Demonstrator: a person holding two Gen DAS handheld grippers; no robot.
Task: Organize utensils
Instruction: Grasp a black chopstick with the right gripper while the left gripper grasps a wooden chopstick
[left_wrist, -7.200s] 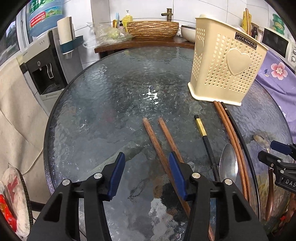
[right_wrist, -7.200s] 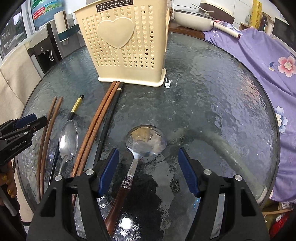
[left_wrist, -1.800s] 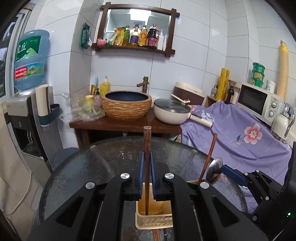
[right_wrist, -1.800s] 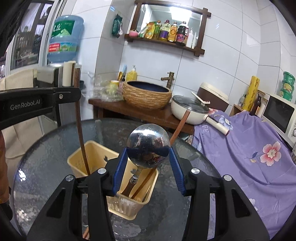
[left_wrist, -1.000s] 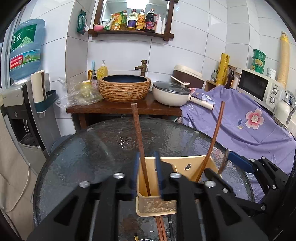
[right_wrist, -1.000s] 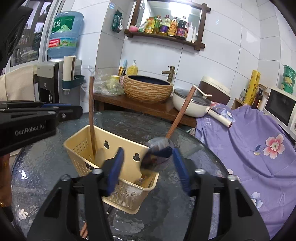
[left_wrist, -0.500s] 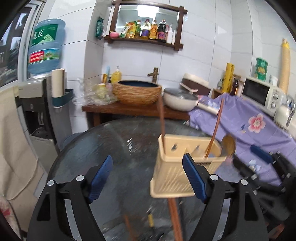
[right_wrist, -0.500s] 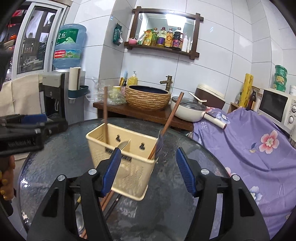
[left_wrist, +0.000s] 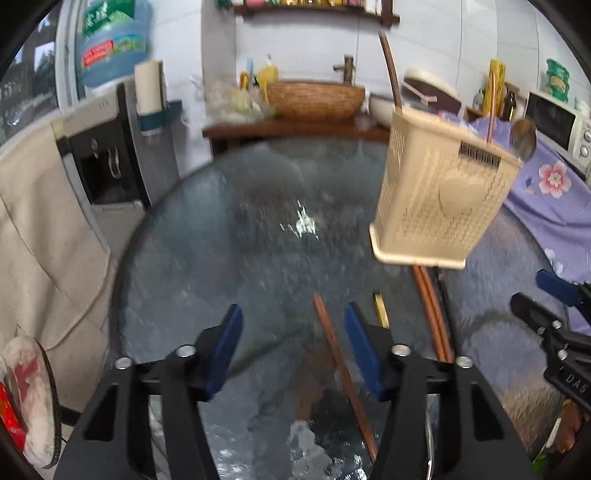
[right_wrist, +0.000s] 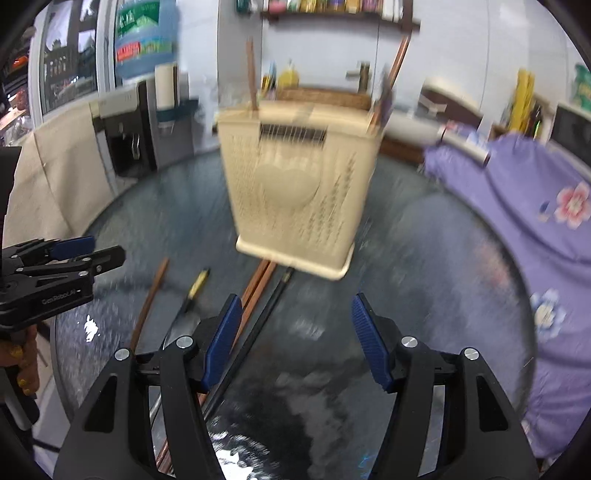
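The cream basket (left_wrist: 443, 195) (right_wrist: 299, 184) stands on the round glass table (left_wrist: 221, 240). It holds an upright brown chopstick (left_wrist: 391, 70) and a wooden-handled spoon (left_wrist: 522, 138). My left gripper (left_wrist: 292, 314) hovers over the table's near side, its jaws closing and still wide apart. A brown chopstick (left_wrist: 332, 350) lies on the glass between the fingers, untouched by the pads. My right gripper (right_wrist: 296, 301) is open and empty in front of the basket. A black chopstick with a gold band (right_wrist: 195, 284), a brown pair (right_wrist: 258, 288) and a metal spoon (right_wrist: 177, 328) lie to its left.
A purple flowered cloth (right_wrist: 535, 229) covers the right side past the table's edge. Behind the table are a wooden counter with a woven basin (left_wrist: 314, 99), a water dispenser (left_wrist: 107, 166) and a microwave (left_wrist: 557, 118). A beige cloth (left_wrist: 37, 221) hangs at the left.
Both grippers have let go of the chopstick and the spoon, which now stand in the basket. Both have pulled back and sunk towards the table, tilting down. The left jaws opened wide, then narrowed.
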